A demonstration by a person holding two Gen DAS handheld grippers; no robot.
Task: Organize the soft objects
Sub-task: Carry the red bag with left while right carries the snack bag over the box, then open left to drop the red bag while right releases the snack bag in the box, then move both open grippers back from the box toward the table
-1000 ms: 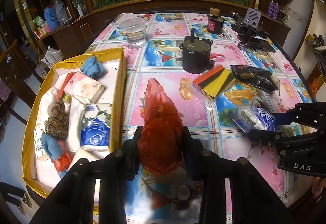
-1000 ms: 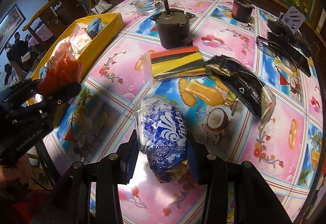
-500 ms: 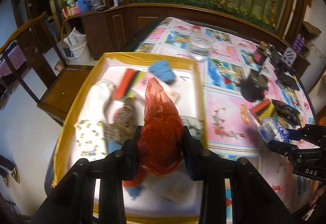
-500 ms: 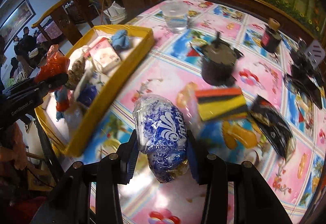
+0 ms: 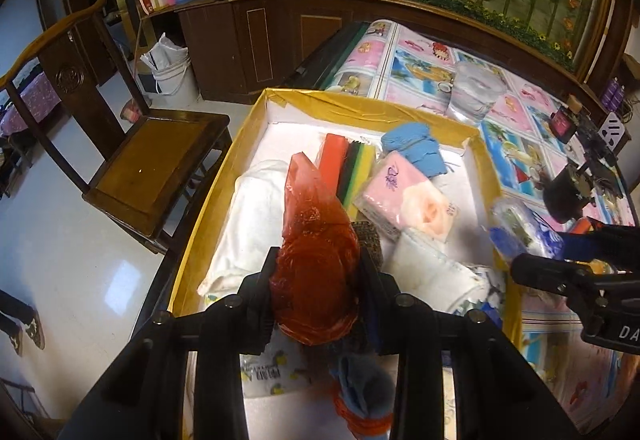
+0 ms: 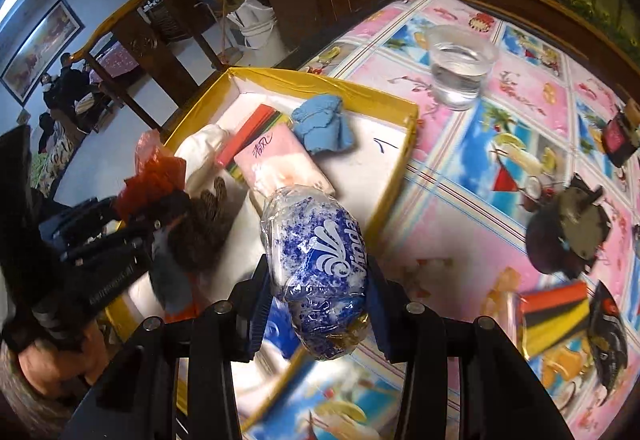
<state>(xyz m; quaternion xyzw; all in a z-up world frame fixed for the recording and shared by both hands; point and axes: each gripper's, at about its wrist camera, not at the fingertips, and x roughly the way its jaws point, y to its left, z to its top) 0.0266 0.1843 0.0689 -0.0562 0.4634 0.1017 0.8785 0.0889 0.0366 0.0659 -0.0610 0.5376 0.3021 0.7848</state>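
My left gripper [image 5: 318, 280] is shut on a crumpled red plastic bag [image 5: 316, 260] and hangs over the yellow box [image 5: 360, 105]. My right gripper [image 6: 318, 292] is shut on a blue-and-white tissue pack [image 6: 316, 264] above the box's right wall [image 6: 394, 176]. Inside the box lie a pink tissue pack [image 5: 404, 196], a blue cloth [image 5: 416, 148], a striped sponge pack [image 5: 348, 164], a white towel [image 5: 252, 224] and a brown knitted piece [image 6: 204, 228]. In the right wrist view the red bag [image 6: 154, 170] shows at the left. The tissue pack [image 5: 520, 228] appears at the right edge of the left wrist view.
A glass of water [image 6: 458, 66] stands on the patterned tablecloth [image 6: 520, 112] beyond the box. A dark round pot [image 6: 568, 236], another striped sponge pack [image 6: 556, 316] and a black packet [image 6: 610, 340] lie to the right. A wooden chair [image 5: 152, 156] stands left of the table.
Both grippers have travelled left from over the tablecloth to above the yellow box, each still holding its item. The box now fills the middle of both views.
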